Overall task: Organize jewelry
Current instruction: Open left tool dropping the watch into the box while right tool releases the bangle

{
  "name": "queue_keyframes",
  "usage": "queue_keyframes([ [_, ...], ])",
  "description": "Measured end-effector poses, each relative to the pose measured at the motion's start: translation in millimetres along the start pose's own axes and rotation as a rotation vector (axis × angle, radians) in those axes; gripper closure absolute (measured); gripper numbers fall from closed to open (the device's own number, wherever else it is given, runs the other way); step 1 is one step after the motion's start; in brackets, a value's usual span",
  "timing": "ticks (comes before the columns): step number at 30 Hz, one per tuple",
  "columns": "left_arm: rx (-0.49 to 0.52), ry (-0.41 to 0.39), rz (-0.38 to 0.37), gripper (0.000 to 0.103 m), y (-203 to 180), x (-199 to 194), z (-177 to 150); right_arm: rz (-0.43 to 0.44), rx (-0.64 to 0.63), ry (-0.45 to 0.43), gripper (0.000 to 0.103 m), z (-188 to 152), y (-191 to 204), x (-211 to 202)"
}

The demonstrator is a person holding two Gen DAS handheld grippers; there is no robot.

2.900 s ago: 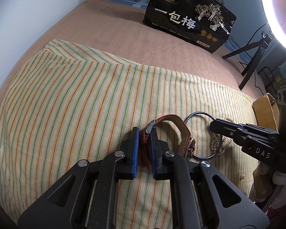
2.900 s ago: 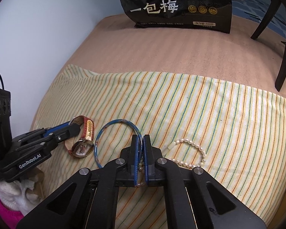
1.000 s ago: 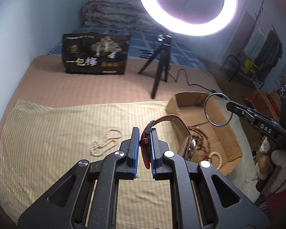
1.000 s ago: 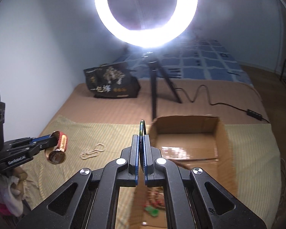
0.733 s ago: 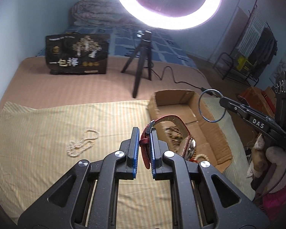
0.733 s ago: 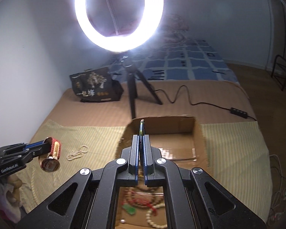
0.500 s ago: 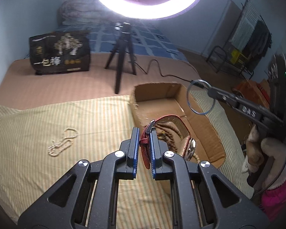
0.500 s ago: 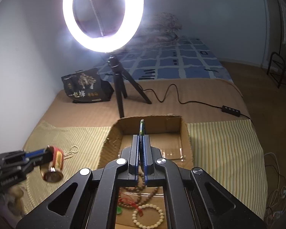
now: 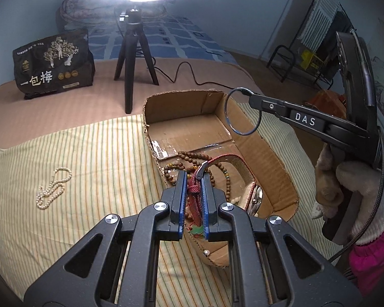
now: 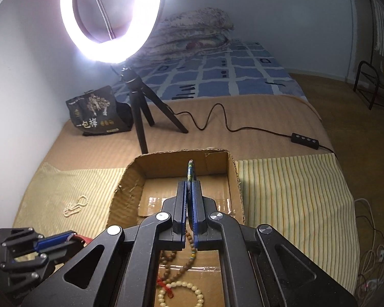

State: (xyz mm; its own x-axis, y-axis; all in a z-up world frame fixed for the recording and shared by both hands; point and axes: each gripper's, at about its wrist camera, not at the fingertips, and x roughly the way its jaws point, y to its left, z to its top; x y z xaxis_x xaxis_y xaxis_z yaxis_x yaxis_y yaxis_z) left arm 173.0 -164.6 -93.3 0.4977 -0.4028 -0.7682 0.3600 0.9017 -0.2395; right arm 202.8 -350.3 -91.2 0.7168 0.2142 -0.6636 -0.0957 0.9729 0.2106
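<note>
My left gripper (image 9: 192,176) is shut on the red strap of a wristwatch (image 9: 239,160), held above the near end of an open cardboard box (image 9: 271,153). My right gripper (image 10: 191,184) is shut on a thin blue bangle (image 10: 190,170), seen edge-on over the box (image 10: 126,179); in the left wrist view the bangle (image 9: 226,112) hangs over the box's right wall. Bead bracelets (image 9: 192,157) lie in the box, also in the right wrist view (image 10: 181,291). A pearl necklace (image 9: 52,192) lies on the striped cloth (image 9: 89,153), left of the box.
A ring light on a black tripod (image 10: 140,117) stands behind the box, its cable and switch (image 10: 304,138) trailing right. A black snack bag (image 9: 53,67) stands at the back left. A folded quilt (image 10: 192,30) lies on the bed behind.
Both grippers have lifted the watch and the bangle off the cloth and carried them right, over the cardboard box. The pearl necklace stays on the cloth.
</note>
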Motion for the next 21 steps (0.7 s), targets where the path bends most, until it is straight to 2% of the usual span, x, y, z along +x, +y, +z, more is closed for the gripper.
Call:
queue_keyframes([
  [7, 0.009, 0.035, 0.002, 0.094, -2, 17, -3, -0.01, 0.006, 0.024, 0.101, -2, -6, 11],
  [21, 0.009, 0.04, 0.015, 0.094, 0, 25, -4, -0.009, 0.025, 0.056, 0.101, -5, -12, 20],
])
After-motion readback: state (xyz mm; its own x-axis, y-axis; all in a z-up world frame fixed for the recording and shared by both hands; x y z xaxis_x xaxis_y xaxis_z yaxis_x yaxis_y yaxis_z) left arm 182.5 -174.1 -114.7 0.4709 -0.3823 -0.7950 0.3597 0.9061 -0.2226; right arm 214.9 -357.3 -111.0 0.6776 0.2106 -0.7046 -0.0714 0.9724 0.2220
